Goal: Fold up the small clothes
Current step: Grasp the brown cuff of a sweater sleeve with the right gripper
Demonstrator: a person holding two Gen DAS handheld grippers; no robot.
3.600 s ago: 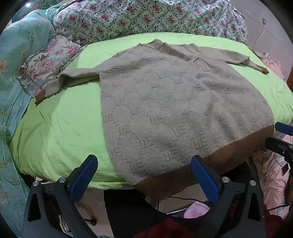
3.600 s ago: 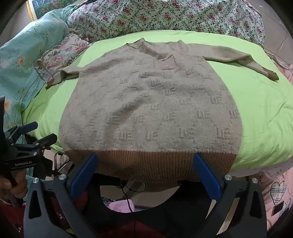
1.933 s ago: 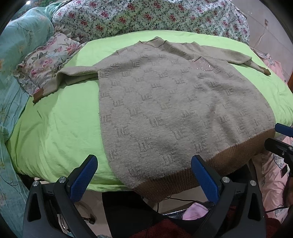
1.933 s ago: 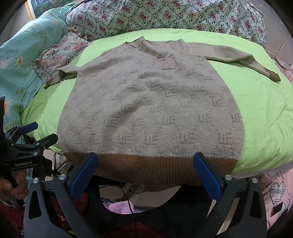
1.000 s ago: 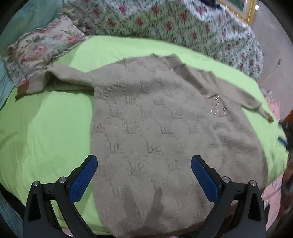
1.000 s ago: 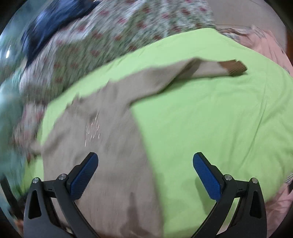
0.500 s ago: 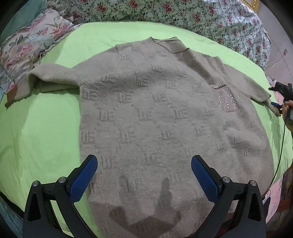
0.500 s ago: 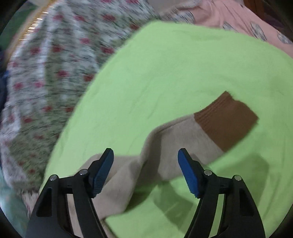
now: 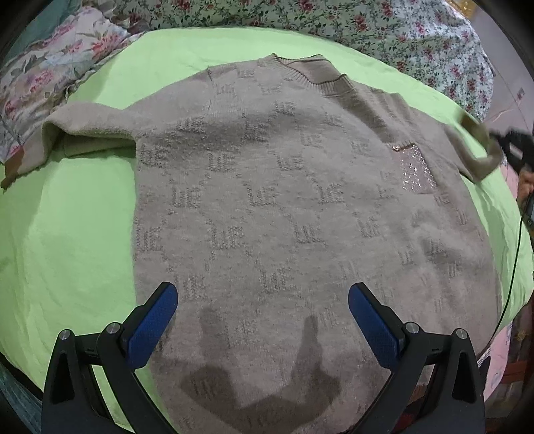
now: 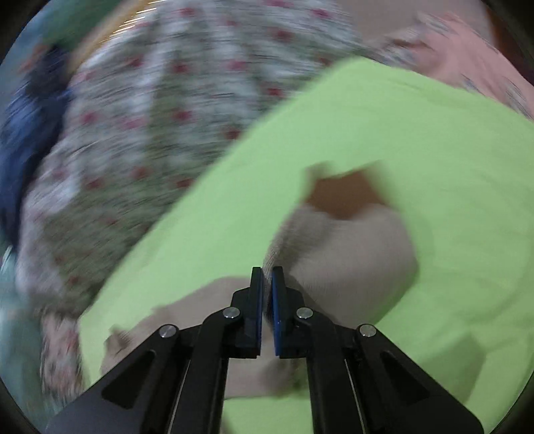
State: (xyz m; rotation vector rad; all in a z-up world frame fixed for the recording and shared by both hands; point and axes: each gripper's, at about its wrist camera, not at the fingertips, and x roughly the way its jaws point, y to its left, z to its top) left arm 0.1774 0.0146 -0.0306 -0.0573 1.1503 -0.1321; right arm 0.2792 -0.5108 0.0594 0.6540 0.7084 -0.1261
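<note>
right jaws clamped on sleeve, left idle

sweater (image 9: 300,217) lies flat, front up, on the green sheet (image 9: 66,233), collar away from me. my right gripper (image 10: 266,283) has its jaws pinched onto the sleeve (image 10: 350,253), brown cuff (image 10: 347,197) flopped past the tips; right view is motion-blurred. my left gripper (image 9: 262,308) hangs over the lower body of the sweater, jaws spread wide, holding nothing. floral bedding (image 9: 367,26) sits beyond the collar

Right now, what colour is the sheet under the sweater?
Bright lime green sheet, clearest in the left wrist view, under the beige sweater.
</note>
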